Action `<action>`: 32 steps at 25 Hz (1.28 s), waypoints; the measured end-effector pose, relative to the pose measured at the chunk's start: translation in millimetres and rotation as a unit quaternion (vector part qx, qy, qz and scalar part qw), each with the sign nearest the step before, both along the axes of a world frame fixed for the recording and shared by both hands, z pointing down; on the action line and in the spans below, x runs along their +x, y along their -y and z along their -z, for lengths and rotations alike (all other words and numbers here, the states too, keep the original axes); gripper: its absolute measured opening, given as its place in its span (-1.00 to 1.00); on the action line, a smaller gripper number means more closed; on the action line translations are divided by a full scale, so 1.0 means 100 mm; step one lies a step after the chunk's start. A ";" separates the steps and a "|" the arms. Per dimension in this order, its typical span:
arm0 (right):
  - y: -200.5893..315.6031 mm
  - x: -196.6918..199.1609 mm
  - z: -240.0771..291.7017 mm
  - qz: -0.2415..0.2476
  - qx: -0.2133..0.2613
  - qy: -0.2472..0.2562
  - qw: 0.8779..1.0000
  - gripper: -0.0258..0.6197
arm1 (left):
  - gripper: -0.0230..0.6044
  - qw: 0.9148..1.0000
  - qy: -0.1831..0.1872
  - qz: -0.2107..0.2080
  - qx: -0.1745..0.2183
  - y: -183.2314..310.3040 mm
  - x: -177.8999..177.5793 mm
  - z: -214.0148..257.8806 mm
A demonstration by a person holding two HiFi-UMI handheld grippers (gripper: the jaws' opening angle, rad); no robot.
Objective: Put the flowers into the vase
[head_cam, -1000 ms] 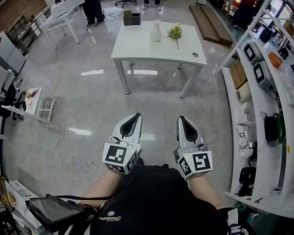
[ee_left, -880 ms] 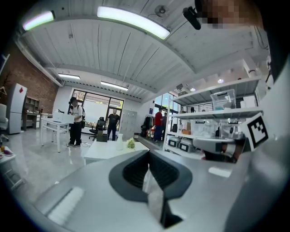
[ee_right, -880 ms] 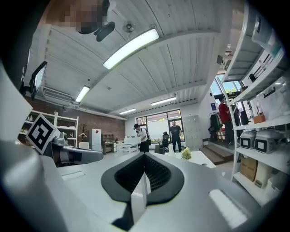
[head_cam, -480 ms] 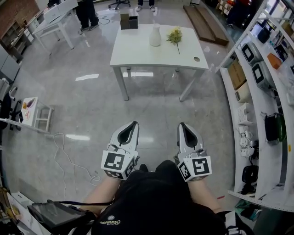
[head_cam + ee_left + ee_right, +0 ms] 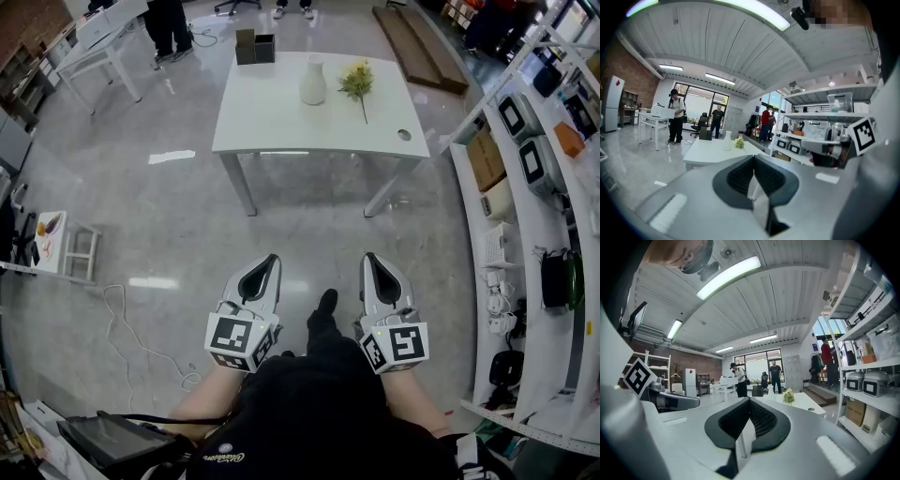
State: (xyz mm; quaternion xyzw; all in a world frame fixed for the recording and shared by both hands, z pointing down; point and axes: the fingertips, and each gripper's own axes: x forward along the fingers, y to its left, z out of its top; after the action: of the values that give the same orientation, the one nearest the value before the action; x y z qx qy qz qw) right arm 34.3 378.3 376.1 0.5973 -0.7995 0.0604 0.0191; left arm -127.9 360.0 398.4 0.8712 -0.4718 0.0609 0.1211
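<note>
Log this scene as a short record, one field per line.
table: white, standing well ahead
vase: white, upright on the table
flowers: lying on the table, right of the vase, apart from it
left tool: shut, empty, short of the table
right tool: shut, empty, short of the table
task: not started; flowers outside the vase
</note>
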 end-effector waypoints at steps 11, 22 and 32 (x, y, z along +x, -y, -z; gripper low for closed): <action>1.97 0.65 0.34 0.064 0.031 0.000 0.997 -0.92 | -0.90 0.998 0.012 0.052 0.014 1.78 0.69 0.28; 3.50 0.73 0.19 0.058 0.014 -0.003 0.998 -0.92 | -0.90 0.998 0.008 0.055 0.012 3.35 0.72 0.20; 4.79 0.41 0.26 0.011 -0.001 -0.006 1.000 -0.92 | -0.90 1.000 0.006 0.004 0.010 4.79 0.53 0.30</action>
State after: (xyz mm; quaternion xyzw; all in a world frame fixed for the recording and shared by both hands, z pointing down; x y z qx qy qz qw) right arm 75.2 -101.1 349.8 0.5887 -0.8059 0.0577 0.0250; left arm -74.9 -118.7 368.5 0.8703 -0.4763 0.0613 0.1096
